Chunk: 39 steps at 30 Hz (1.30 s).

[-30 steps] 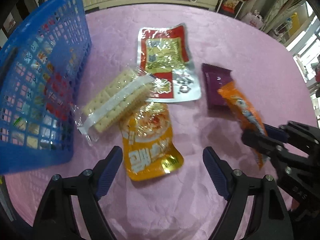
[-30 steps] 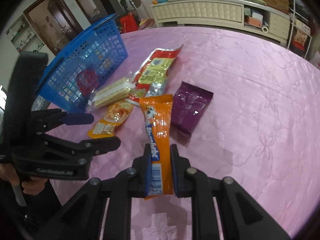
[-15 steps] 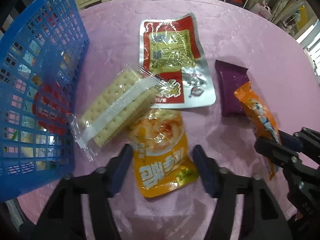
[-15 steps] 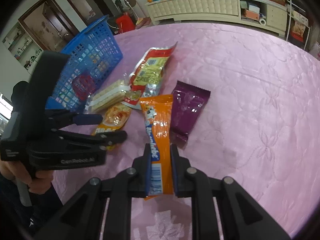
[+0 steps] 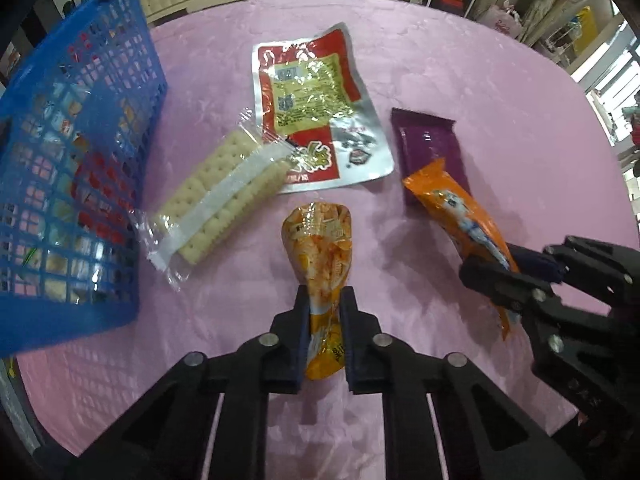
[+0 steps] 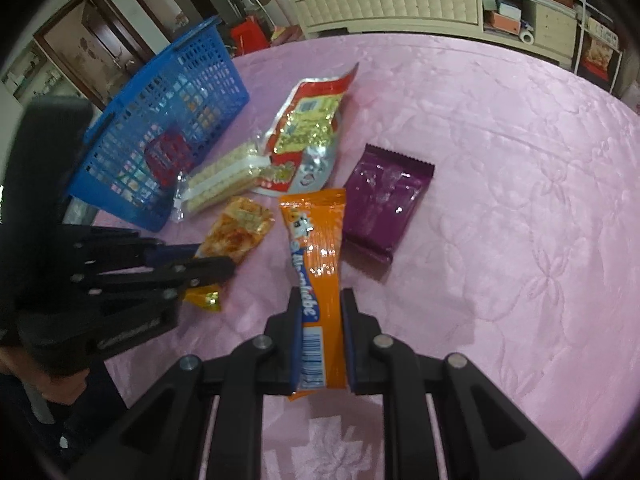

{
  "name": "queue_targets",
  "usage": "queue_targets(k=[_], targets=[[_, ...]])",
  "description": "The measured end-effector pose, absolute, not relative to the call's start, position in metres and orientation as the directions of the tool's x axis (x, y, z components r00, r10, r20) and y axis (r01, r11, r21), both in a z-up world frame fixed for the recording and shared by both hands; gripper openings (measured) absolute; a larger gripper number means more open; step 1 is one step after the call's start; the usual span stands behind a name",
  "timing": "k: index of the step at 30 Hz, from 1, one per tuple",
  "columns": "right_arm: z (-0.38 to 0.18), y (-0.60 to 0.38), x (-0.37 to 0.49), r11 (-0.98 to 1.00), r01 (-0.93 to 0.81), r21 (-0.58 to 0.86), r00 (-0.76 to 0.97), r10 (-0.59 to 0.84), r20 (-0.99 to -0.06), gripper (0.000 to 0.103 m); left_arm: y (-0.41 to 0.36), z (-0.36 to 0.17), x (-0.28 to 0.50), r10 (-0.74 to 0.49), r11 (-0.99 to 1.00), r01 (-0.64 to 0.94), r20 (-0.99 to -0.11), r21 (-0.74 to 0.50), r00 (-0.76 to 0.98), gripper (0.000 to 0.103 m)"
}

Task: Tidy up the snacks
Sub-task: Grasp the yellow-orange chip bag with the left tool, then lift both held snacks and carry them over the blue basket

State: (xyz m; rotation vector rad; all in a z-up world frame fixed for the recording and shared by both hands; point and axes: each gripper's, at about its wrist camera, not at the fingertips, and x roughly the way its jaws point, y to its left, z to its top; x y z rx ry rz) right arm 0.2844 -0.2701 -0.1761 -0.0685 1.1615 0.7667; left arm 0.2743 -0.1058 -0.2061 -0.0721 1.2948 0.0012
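Left claw (image 5: 323,336): jaws have just been closing, now pinching the yellow snack pouch (image 5: 322,256), squeezed narrow over the pink bench (image 5: 460,72). Right claw (image 6: 320,340): clamped on the orange snack stick (image 6: 318,256). Cracker pack (image 5: 218,196), red-silver pouch (image 5: 316,120), purple packet (image 5: 434,148) lie beside the blue basket (image 5: 24,332).

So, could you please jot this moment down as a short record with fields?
left gripper: fingers just closed, now shut on the yellow snack pouch
right gripper: shut on the orange snack stick
loose on the pink tablecloth: cracker pack, red-and-silver packet, purple packet
blue basket: at left, some packets inside
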Motion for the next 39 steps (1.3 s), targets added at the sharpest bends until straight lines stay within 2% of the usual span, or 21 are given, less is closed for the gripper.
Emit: queue_targets(k=[6,18,29,39], targets=[[-0.161,-0.277,0.267,0.768,-0.539,0.346,0.188,0.510,-0.840,0.021,-0.100,-0.177,0.250,-0.093,0.995,-0.002,-0.936,-0.100,0.340,0.013],[-0.082,-0.260,0.229,0.779,-0.572,0.256,0.304,0.492,-0.816,0.021,-0.073,-0.095,0.198,-0.127,0.992,0.067,-0.866,-0.108,0.483,0.013],[-0.025,-0.212,0.223,0.754,-0.626,0.200,0.369,0.513,-0.775,0.021,-0.011,-0.031,0.179,-0.093,0.996,0.052,-0.801,-0.077,0.591,0.013],[0.006,-0.148,0.225,0.686,-0.716,0.130,0.369,0.530,-0.764,0.021,0.054,-0.010,0.179,-0.036,0.998,-0.021,-0.761,-0.065,0.647,0.013]])
